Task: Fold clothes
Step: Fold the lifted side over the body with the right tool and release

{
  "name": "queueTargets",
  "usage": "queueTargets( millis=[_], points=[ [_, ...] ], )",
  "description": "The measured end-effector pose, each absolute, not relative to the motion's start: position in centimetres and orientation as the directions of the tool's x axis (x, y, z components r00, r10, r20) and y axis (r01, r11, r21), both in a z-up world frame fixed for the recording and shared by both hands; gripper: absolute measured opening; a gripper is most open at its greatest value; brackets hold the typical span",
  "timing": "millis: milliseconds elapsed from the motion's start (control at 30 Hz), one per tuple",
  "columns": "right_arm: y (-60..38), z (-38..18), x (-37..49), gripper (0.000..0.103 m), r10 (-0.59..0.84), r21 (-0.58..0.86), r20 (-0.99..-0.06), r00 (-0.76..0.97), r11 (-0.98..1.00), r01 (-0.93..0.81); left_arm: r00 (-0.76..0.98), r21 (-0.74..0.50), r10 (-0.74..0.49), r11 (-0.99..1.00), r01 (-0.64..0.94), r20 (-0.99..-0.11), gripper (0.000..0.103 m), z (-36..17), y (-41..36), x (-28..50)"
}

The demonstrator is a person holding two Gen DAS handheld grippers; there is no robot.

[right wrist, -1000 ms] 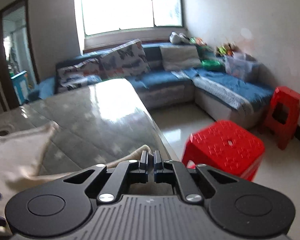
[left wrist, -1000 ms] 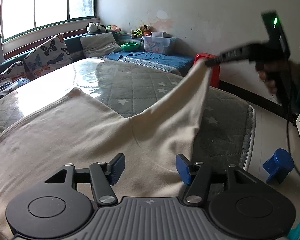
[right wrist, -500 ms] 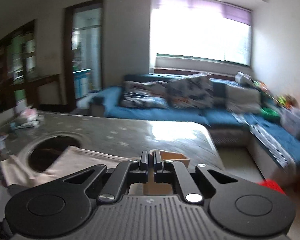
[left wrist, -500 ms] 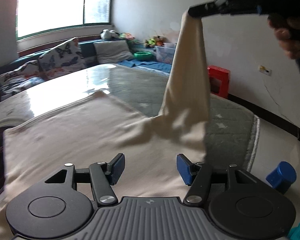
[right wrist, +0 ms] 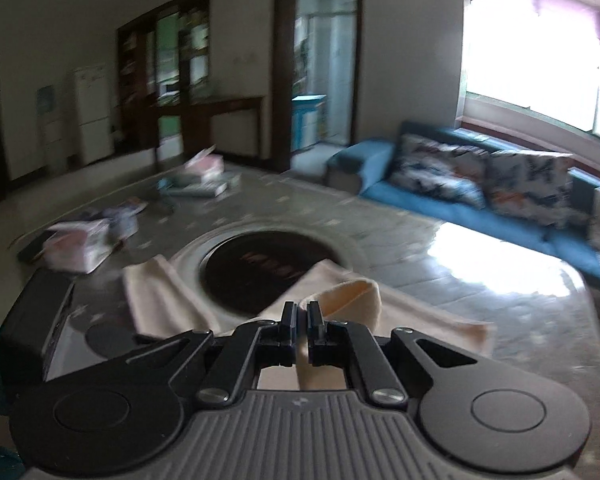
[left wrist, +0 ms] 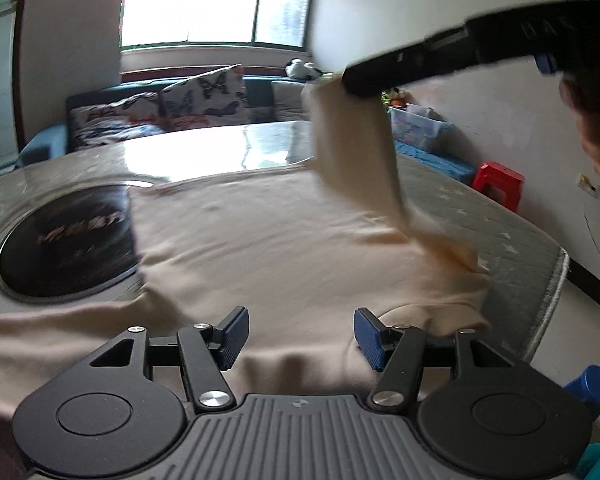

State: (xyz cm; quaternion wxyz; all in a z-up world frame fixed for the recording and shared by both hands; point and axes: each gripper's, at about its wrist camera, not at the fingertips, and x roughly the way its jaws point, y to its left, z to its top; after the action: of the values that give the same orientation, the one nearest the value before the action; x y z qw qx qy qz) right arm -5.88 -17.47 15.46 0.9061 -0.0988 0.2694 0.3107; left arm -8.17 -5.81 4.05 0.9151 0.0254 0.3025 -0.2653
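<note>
A cream garment (left wrist: pixel 268 240) lies spread over the grey star-patterned bench (left wrist: pixel 500 224), its body flat in front of the left gripper (left wrist: pixel 300 334), whose blue-padded jaws stand wide apart just above the cloth and hold nothing. The right gripper (right wrist: pixel 302 320) has its jaws pressed together on one edge of the garment, a strip of cream fabric passing between them and curling in a loop beyond the tips. In the left wrist view, that pinched part is lifted well above the bench and hangs as a slanted band from the black tips down to the right side of the flat body. A round dark inset (left wrist: pixel 68 240) in the bench sits at the garment's left edge, partly covered by it. Stacks of books and papers (right wrist: pixel 84 240) rest on the far side of the bench, and a blue sofa (right wrist: pixel 460 200) with patterned cushions stands under the window.
</note>
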Motion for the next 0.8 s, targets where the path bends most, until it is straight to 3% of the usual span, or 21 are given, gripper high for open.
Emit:
queueTargets(
  millis=[233, 333, 433, 633, 733, 800],
  points=[
    [-17.9, 15.4, -6.7, 0.015, 0.535, -0.014, -0.553, 0.639, 0.761, -0.648, 0.683, -0.122, -0.452, 0.872, 0.474, -0.574, 0.062, 3.9, -4.9, -8.2],
    [-20.4, 15.6, -6.8, 0.02, 0.485, -0.046, -0.572, 0.661, 0.786, -0.616, 0.692, -0.122, -0.447, 0.876, 0.467, -0.567, 0.062, 4.2, -4.8, -8.4],
    [-23.2, 14.6, -7.1, 0.033, 0.421, -0.069, -0.609, 0.673, 0.816, -0.573, 0.706, -0.116, -0.433, 0.885, 0.451, -0.56, 0.062, 4.4, -4.7, -8.3],
    [-28.4, 10.6, -8.3, 0.043, 0.329, -0.044, -0.688, 0.647, 0.871, -0.49, 0.71, -0.126, -0.411, 0.899, 0.419, -0.572, 0.061, 4.2, -4.6, -6.9],
    [-29.9, 9.2, -9.2, 0.05, 0.318, -0.03, -0.693, 0.647, 0.884, -0.467, 0.695, -0.145, -0.421, 0.895, 0.421, -0.583, 0.054, 4.0, -4.8, -6.4],
    [-30.5, 8.6, -9.5, 0.051, 0.315, -0.019, -0.692, 0.65, 0.891, -0.453, 0.684, -0.162, -0.434, 0.89, 0.425, -0.587, 0.033, 4.1, -4.9, -6.3]
  ],
)
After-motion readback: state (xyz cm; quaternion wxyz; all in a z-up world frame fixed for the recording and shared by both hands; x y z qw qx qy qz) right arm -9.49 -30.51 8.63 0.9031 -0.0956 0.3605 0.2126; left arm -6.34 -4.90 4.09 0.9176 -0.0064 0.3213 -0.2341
